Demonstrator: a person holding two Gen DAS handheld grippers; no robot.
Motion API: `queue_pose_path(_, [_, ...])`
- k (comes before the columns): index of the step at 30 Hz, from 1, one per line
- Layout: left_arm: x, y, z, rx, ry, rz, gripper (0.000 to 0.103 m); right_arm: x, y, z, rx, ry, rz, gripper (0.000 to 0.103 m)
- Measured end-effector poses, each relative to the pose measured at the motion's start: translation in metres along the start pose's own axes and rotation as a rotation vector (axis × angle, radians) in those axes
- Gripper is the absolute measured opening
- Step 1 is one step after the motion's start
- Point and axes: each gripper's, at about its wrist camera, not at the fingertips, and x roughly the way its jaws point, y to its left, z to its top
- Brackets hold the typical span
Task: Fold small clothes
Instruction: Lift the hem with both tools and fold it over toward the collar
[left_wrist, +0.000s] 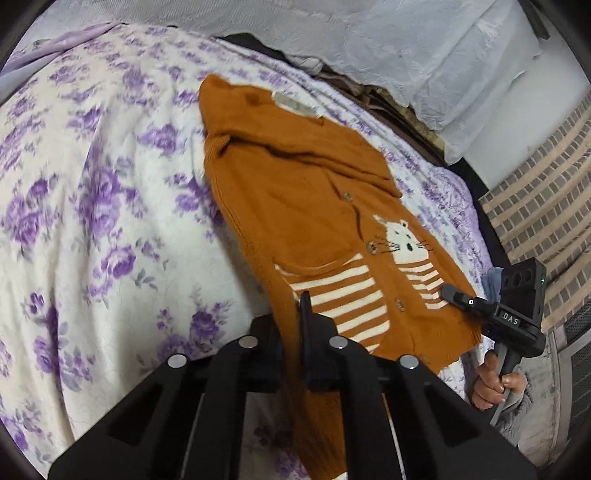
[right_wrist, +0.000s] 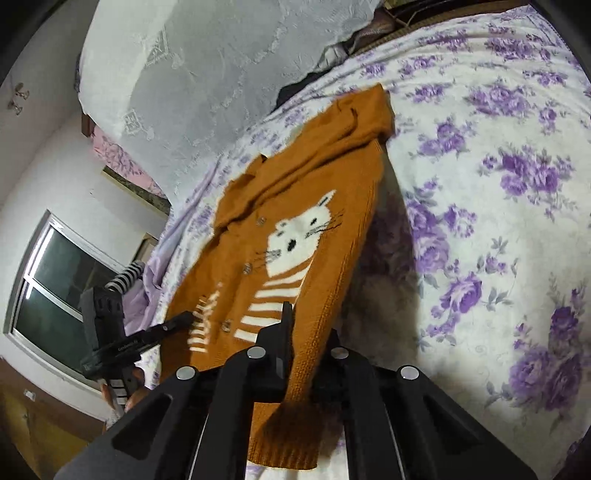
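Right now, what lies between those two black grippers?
The orange knitted cat cardigan spans between left gripper and right gripper, both clamped on its hem; left wrist view shows it.

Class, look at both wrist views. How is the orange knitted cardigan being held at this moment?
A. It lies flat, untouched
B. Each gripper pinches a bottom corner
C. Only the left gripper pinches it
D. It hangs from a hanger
B: the left gripper and the right gripper are each closed on the hem end of the orange cardigan, lifting it off the floral bedspread.
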Motion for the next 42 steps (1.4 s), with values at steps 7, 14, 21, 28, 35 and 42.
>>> queue_pose_path(7, [-0.017, -0.006, 0.024, 0.008, -0.043, -0.045, 0.004, -0.006, 0.015, 0.022, -0.021, 0.001, 0.049, 0.006])
queue_pose_path(14, [-0.021, -0.017, 0.046, 0.023, -0.074, -0.059, 0.004, -0.006, 0.026, 0.052, -0.042, 0.005, 0.067, 0.006])
queue_pose_path(21, [-0.018, -0.013, 0.070, 0.014, -0.083, -0.063, 0.004, -0.002, 0.024, 0.072, -0.014, 0.010, 0.097, 0.006])
queue_pose_path(28, [-0.009, -0.009, 0.091, 0.006, -0.077, -0.050, 0.004, 0.010, 0.023, 0.096, 0.014, 0.014, 0.119, 0.006])
queue_pose_path(35, [0.000, -0.010, 0.116, 0.008, -0.080, -0.029, 0.004, 0.026, 0.024, 0.121, 0.036, 0.009, 0.139, 0.006])
queue_pose_path(42, [0.017, -0.007, 0.142, -0.001, -0.071, -0.021, 0.004, 0.046, 0.008, 0.144, 0.103, 0.008, 0.157, 0.006])
